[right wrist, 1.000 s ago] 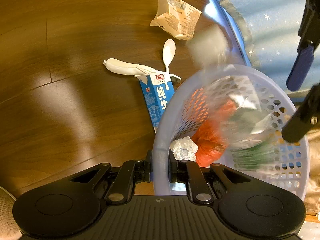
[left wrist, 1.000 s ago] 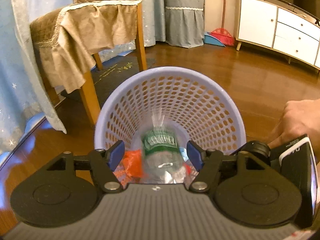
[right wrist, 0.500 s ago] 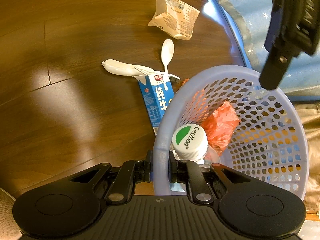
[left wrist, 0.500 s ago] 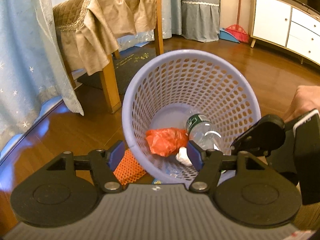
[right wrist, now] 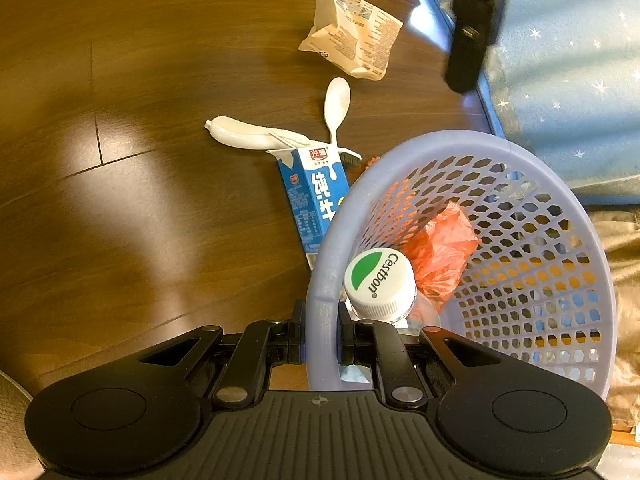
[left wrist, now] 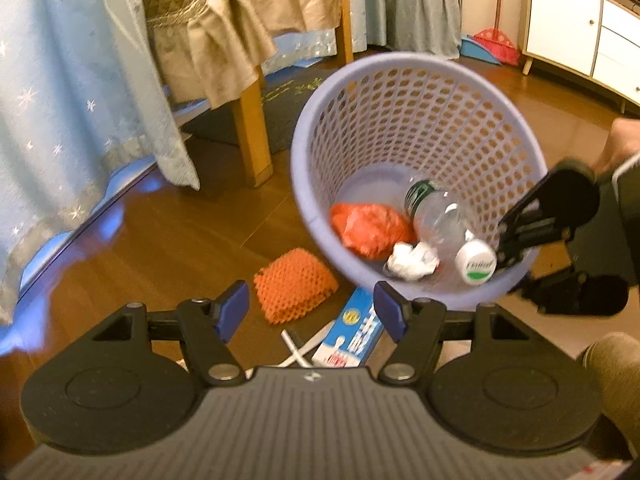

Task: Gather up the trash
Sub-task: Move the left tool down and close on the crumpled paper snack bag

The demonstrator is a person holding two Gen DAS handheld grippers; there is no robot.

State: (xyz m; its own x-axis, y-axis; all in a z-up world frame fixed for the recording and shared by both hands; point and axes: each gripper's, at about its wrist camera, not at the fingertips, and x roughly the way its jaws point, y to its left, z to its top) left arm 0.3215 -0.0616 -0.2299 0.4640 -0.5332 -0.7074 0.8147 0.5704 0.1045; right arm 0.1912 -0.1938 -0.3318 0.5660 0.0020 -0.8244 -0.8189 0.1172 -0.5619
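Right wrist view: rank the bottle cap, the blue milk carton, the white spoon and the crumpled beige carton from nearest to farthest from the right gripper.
1. Bottle cap: inside the basket, just past the right gripper, which is clamped on the rim.
2. Blue milk carton: on the floor beside the basket, left of it.
3. White spoon: beyond the carton's open top.
4. Crumpled beige carton: farthest, near the frame's top.

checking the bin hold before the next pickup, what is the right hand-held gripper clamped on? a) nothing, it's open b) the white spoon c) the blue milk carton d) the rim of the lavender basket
d: the right hand-held gripper has its jaws pinched on the rim of the lavender basket, one inside the wall and one outside.
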